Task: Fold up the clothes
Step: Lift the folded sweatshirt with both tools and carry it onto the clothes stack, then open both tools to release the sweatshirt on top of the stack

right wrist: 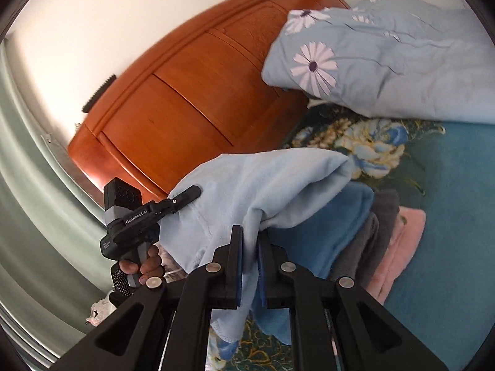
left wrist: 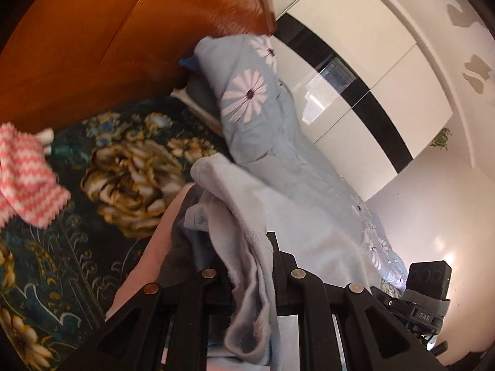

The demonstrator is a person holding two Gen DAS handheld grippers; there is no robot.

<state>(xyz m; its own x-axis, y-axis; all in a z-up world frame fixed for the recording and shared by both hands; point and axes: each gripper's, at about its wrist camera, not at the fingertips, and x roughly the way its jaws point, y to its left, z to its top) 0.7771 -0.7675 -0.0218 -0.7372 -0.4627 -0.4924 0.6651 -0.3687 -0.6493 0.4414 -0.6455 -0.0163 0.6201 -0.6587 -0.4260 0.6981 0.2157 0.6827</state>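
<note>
While both grippers clamped the pale-blue fleece garment, only the right view showed folded fleeces beyond.

Pale blue fleece garment: soft, stitched edges, bunched and draped, lifted above folded pile of blue, grey, pink fleece clothes.

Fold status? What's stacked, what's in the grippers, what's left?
Done: a blue, a grey and a pink fleece piece lie stacked on the floral bedspread. In hand: left gripper and right gripper both clamp the pale blue fleece garment. Left: the pink-and-white striped knit lies unfolded.
</note>
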